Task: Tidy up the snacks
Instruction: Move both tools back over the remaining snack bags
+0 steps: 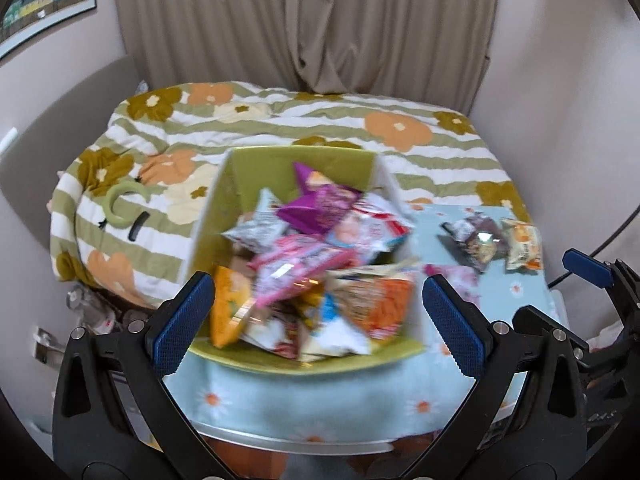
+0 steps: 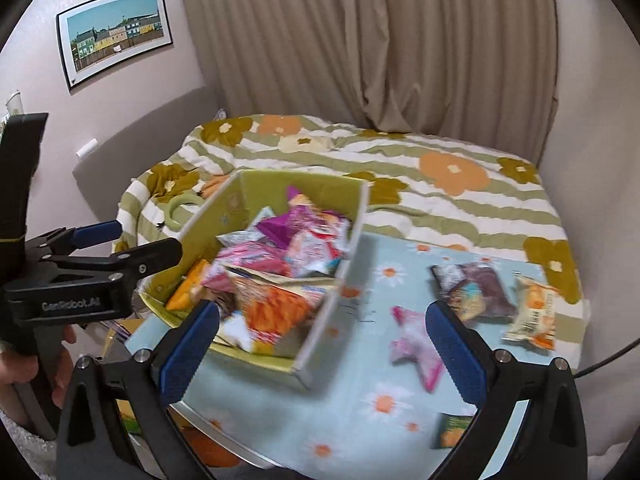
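A green box (image 1: 256, 168) (image 2: 264, 186) full of several snack packets stands on the light blue floral tablecloth (image 1: 280, 400) (image 2: 360, 400). My left gripper (image 1: 316, 320) is open and empty, its jaws wide in front of the box; it also shows at the left of the right wrist view (image 2: 136, 240). My right gripper (image 2: 324, 344) is open and empty, over the box's right wall. Loose on the cloth lie a pink packet (image 2: 416, 344), a dark brown packet (image 2: 476, 292) (image 1: 476, 240), a cream-orange packet (image 2: 534, 316) (image 1: 522, 248) and a green-orange packet (image 2: 454, 430).
A bed with a green-striped floral quilt (image 1: 320, 120) (image 2: 440, 176) lies behind the table, with a green ring (image 1: 120, 204) on it. Beige curtains hang behind. The table's front edge (image 1: 296, 446) is close. A cable (image 2: 608, 360) runs at the right.
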### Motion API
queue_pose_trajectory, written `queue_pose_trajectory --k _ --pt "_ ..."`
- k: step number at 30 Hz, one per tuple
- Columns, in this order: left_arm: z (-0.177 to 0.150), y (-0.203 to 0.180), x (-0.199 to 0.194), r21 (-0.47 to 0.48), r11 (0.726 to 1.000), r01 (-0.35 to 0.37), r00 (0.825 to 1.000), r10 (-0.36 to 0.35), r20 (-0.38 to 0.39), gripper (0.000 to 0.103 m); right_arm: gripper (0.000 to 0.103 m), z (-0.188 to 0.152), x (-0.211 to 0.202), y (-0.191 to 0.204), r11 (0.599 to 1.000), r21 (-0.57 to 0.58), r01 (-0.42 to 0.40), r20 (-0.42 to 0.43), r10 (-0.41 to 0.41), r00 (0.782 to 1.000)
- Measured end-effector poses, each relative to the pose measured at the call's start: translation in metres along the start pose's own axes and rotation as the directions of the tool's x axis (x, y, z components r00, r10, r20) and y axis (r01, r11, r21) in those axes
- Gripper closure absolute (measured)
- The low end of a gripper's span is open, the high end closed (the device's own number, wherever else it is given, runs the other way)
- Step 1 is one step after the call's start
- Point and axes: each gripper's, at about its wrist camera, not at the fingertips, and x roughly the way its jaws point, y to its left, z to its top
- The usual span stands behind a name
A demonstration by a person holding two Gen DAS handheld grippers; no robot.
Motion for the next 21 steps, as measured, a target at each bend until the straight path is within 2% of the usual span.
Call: queue_pose_trajectory --k 6,11,15,19,21 --pt "-0.015 -0.059 -0.012 0.016 1.000 0.013 1.000 -0.013 0.013 0.000 0.000 -0.021 -0.033 -0.050 0.999 0.021 0.026 0.007 -0.027 1.000" --pt "-0.029 -0.107 -0.010 0.036 0.999 0.026 1.000 -0.026 -0.005 0.000 0.000 -0.043 -0.050 -0.090 0.998 0.036 0.042 -0.014 -0.041 0.999" --pt "-0.042 -0.141 0.007 0.034 0.998 0.048 0.998 -0.046 -0.053 0.000 0.000 -0.064 -0.052 -0.121 0.998 0.044 0.053 -0.045 -0.051 0.998" --pt "-0.052 -0.168 0.028 0.020 0.994 0.106 0.988 -0.103 -0.116 0.000 0.000 -0.089 -0.043 -0.143 0.997 0.056 0.055 -0.101 -0.050 0.994" --pt "-0.057 -0.178 0.040 0.030 0.994 0.109 0.984 -0.104 -0.144 0.000 0.000 -0.101 -0.037 -0.151 0.996 0.068 0.064 -0.122 -0.056 0.991"
